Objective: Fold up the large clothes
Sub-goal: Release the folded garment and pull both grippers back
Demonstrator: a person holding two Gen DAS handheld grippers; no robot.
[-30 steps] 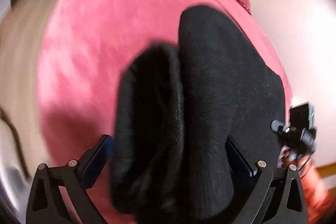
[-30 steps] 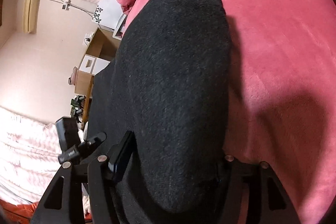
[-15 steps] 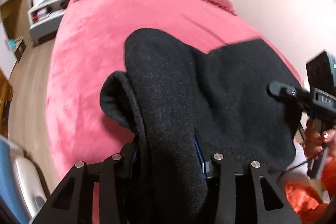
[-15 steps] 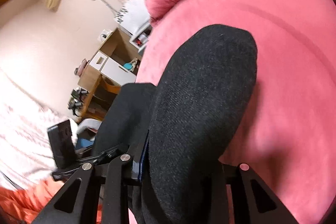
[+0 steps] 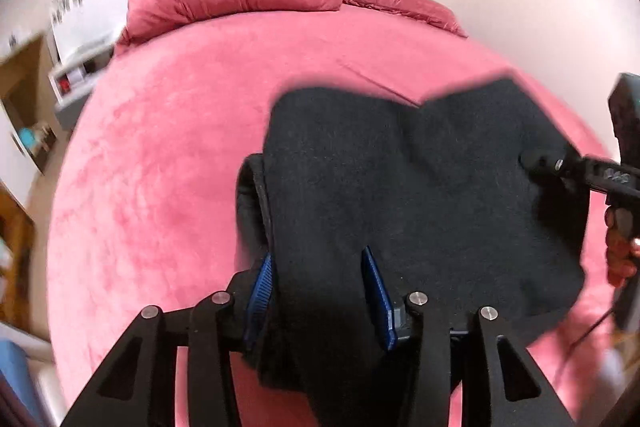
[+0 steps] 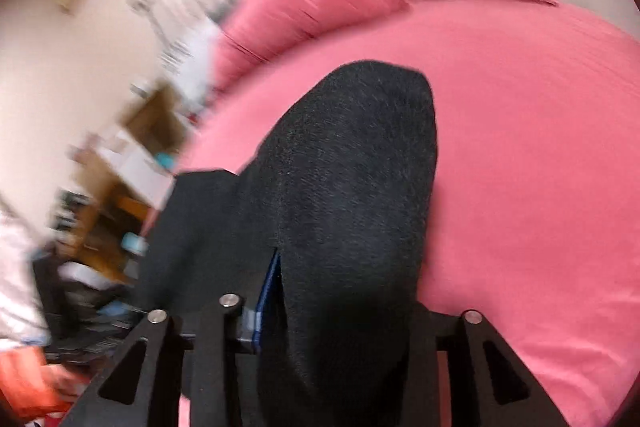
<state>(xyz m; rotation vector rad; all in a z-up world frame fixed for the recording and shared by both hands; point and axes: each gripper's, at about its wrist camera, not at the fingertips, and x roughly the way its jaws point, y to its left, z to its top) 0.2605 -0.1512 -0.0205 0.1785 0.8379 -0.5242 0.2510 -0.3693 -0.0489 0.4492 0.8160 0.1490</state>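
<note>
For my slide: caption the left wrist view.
Left gripper lifts black garment over pink bed, jaws opening slightly.

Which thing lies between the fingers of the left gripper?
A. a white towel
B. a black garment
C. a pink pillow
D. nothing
B: the left wrist view shows the black garment running down between the blue pads of the left gripper, above the pink bed.
</note>
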